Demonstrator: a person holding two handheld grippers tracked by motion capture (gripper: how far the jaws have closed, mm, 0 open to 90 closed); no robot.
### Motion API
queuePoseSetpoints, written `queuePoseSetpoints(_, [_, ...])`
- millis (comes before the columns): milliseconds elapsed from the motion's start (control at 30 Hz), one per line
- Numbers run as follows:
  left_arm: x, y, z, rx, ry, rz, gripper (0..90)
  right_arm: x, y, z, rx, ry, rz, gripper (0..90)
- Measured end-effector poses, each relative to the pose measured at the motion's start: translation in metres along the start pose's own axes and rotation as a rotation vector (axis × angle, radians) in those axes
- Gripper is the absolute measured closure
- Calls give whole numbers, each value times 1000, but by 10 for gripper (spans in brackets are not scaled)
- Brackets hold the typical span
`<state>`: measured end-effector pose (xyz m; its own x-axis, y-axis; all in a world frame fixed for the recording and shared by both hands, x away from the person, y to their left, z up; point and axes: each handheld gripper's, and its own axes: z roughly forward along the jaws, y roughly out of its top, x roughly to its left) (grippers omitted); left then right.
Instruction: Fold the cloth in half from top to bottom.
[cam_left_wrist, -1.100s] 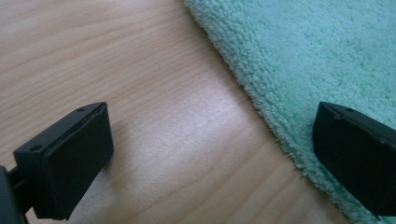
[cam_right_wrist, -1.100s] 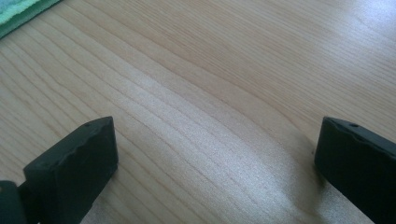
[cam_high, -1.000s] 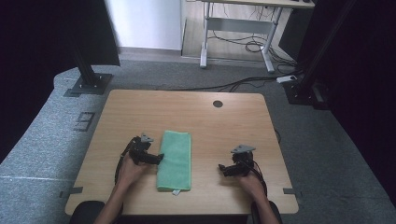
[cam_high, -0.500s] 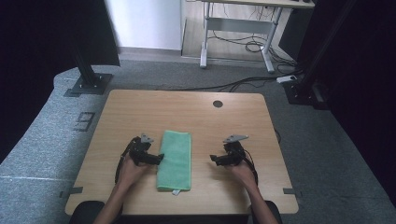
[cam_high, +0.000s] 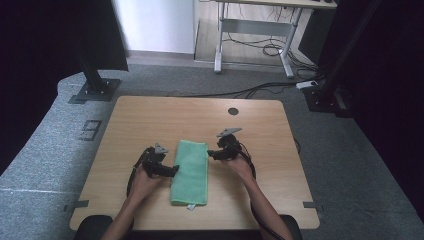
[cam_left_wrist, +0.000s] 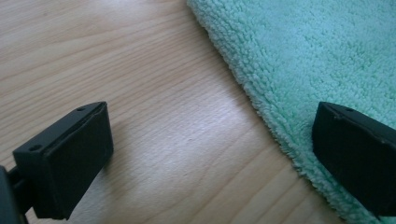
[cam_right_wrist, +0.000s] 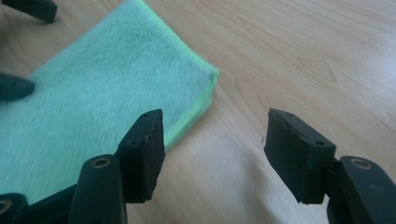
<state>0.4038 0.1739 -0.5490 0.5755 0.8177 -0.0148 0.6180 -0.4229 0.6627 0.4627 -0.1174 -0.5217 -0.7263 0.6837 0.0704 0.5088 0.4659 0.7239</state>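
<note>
A folded green towel (cam_high: 191, 172) lies lengthwise on the wooden table (cam_high: 150, 120), a white tag at its near edge. At the towel's left edge my left gripper (cam_high: 174, 170) rests low and open. In the left gripper view one jaw is over bare wood and the other over the towel's (cam_left_wrist: 317, 56) fringe, around the left gripper (cam_left_wrist: 210, 154). My right gripper (cam_high: 210, 154) hovers by the towel's far right corner. Its jaws have just been closing, with only wood between them; the right gripper (cam_right_wrist: 215, 149) stands open beside the towel (cam_right_wrist: 93, 93).
A round dark cable hole (cam_high: 233, 111) sits near the table's far edge. Black stand bases (cam_high: 94, 90) rest on the grey carpet at the far left and far right. A metal desk frame (cam_high: 255, 30) and floor cables lie beyond the table.
My right gripper has moved left and away from the person, from the table's right part to the towel's far right corner. The left gripper has stayed at the towel's left edge.
</note>
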Motion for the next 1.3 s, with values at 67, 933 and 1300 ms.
queuePoseSetpoints(67, [-3,0,0,-1,-2,1,0,-1,4,7,10,1,-7,394])
queuePoseSetpoints(933, [-8,-1,-2,-2,-27,15,19,-8,21,45,85,94,-1,838])
queuePoseSetpoints(1300, [-10,-2,-2,-7,-16,14,18,2,31,21,76,61,-82,854])
